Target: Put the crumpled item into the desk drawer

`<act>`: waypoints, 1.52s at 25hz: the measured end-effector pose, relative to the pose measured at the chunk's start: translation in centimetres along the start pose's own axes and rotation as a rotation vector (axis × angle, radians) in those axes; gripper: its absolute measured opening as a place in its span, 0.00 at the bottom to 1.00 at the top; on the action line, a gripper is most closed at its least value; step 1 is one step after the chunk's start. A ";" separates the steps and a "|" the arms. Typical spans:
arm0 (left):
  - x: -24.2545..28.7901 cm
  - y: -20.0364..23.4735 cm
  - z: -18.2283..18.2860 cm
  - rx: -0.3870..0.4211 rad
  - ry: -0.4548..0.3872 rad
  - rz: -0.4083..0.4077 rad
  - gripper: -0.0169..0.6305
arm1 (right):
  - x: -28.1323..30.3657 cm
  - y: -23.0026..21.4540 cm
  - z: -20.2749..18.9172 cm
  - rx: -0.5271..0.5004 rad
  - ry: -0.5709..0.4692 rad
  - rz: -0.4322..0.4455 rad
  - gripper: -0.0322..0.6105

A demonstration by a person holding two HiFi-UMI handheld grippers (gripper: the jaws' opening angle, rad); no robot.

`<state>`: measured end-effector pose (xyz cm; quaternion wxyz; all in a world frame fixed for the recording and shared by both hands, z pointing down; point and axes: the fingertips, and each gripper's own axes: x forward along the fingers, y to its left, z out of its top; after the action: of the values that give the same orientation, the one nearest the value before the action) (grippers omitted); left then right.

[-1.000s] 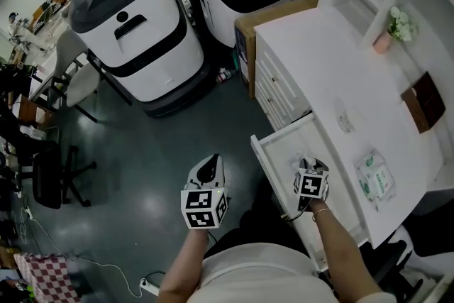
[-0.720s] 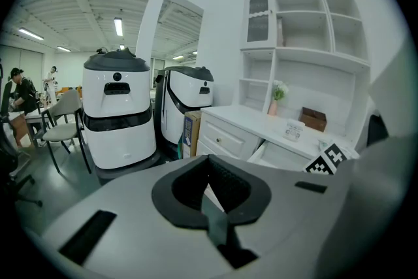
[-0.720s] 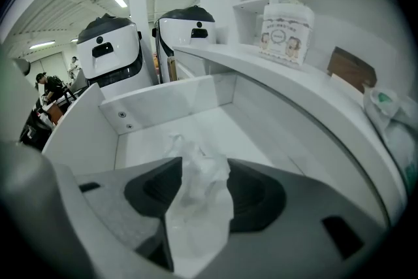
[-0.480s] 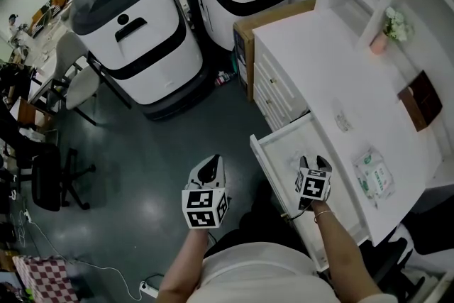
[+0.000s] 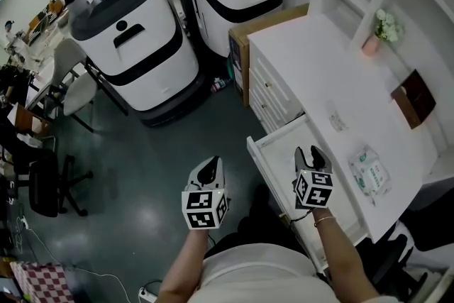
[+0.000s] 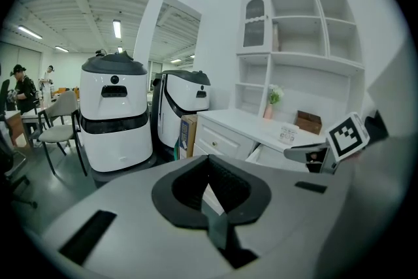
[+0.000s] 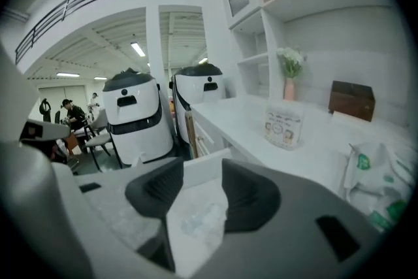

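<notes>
Your right gripper (image 5: 310,154) hangs over the open drawer (image 5: 264,165). The desk (image 5: 312,74) edge is close on its right, a drawer wall stands ahead, and open floor (image 5: 142,174) lies to your left. Its jaws are spread and closing, pinching nothing. The crumpled item (image 7: 198,219) lies on the drawer bottom below the gap. Your left gripper (image 5: 208,168), jaws pressed together and empty, is over the floor, well apart from the drawer.

White surface (image 5: 305,57): flower vase (image 5: 374,39) at 1 o'clock, brown box (image 5: 413,97) at 3, small card (image 5: 335,117) mid, wipes pack (image 5: 369,172) at 5. Open drawer (image 5: 273,152) at 7, crumpled item (image 7: 196,222) inside.
</notes>
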<state>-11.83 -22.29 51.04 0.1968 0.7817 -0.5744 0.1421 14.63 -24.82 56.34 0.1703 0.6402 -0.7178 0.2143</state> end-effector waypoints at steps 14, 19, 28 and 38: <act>-1.9 0.3 1.1 0.001 -0.058 0.009 0.02 | -7.3 4.2 8.1 0.050 -0.268 0.145 0.27; -2.7 0.3 1.5 0.007 -0.077 0.011 0.02 | -9.6 4.7 9.1 0.067 -0.324 0.154 0.16; -4.2 -0.2 2.3 0.024 -0.115 0.007 0.02 | -12.3 5.4 9.5 0.073 -0.370 0.179 0.05; -5.9 0.1 2.4 0.033 -0.136 0.007 0.02 | -13.6 6.7 8.1 0.085 -0.331 0.204 0.05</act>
<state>-13.69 -18.46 46.22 0.1442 0.7908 -0.5866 0.0987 9.85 -16.94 41.79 0.0001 0.5973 -0.7875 0.1523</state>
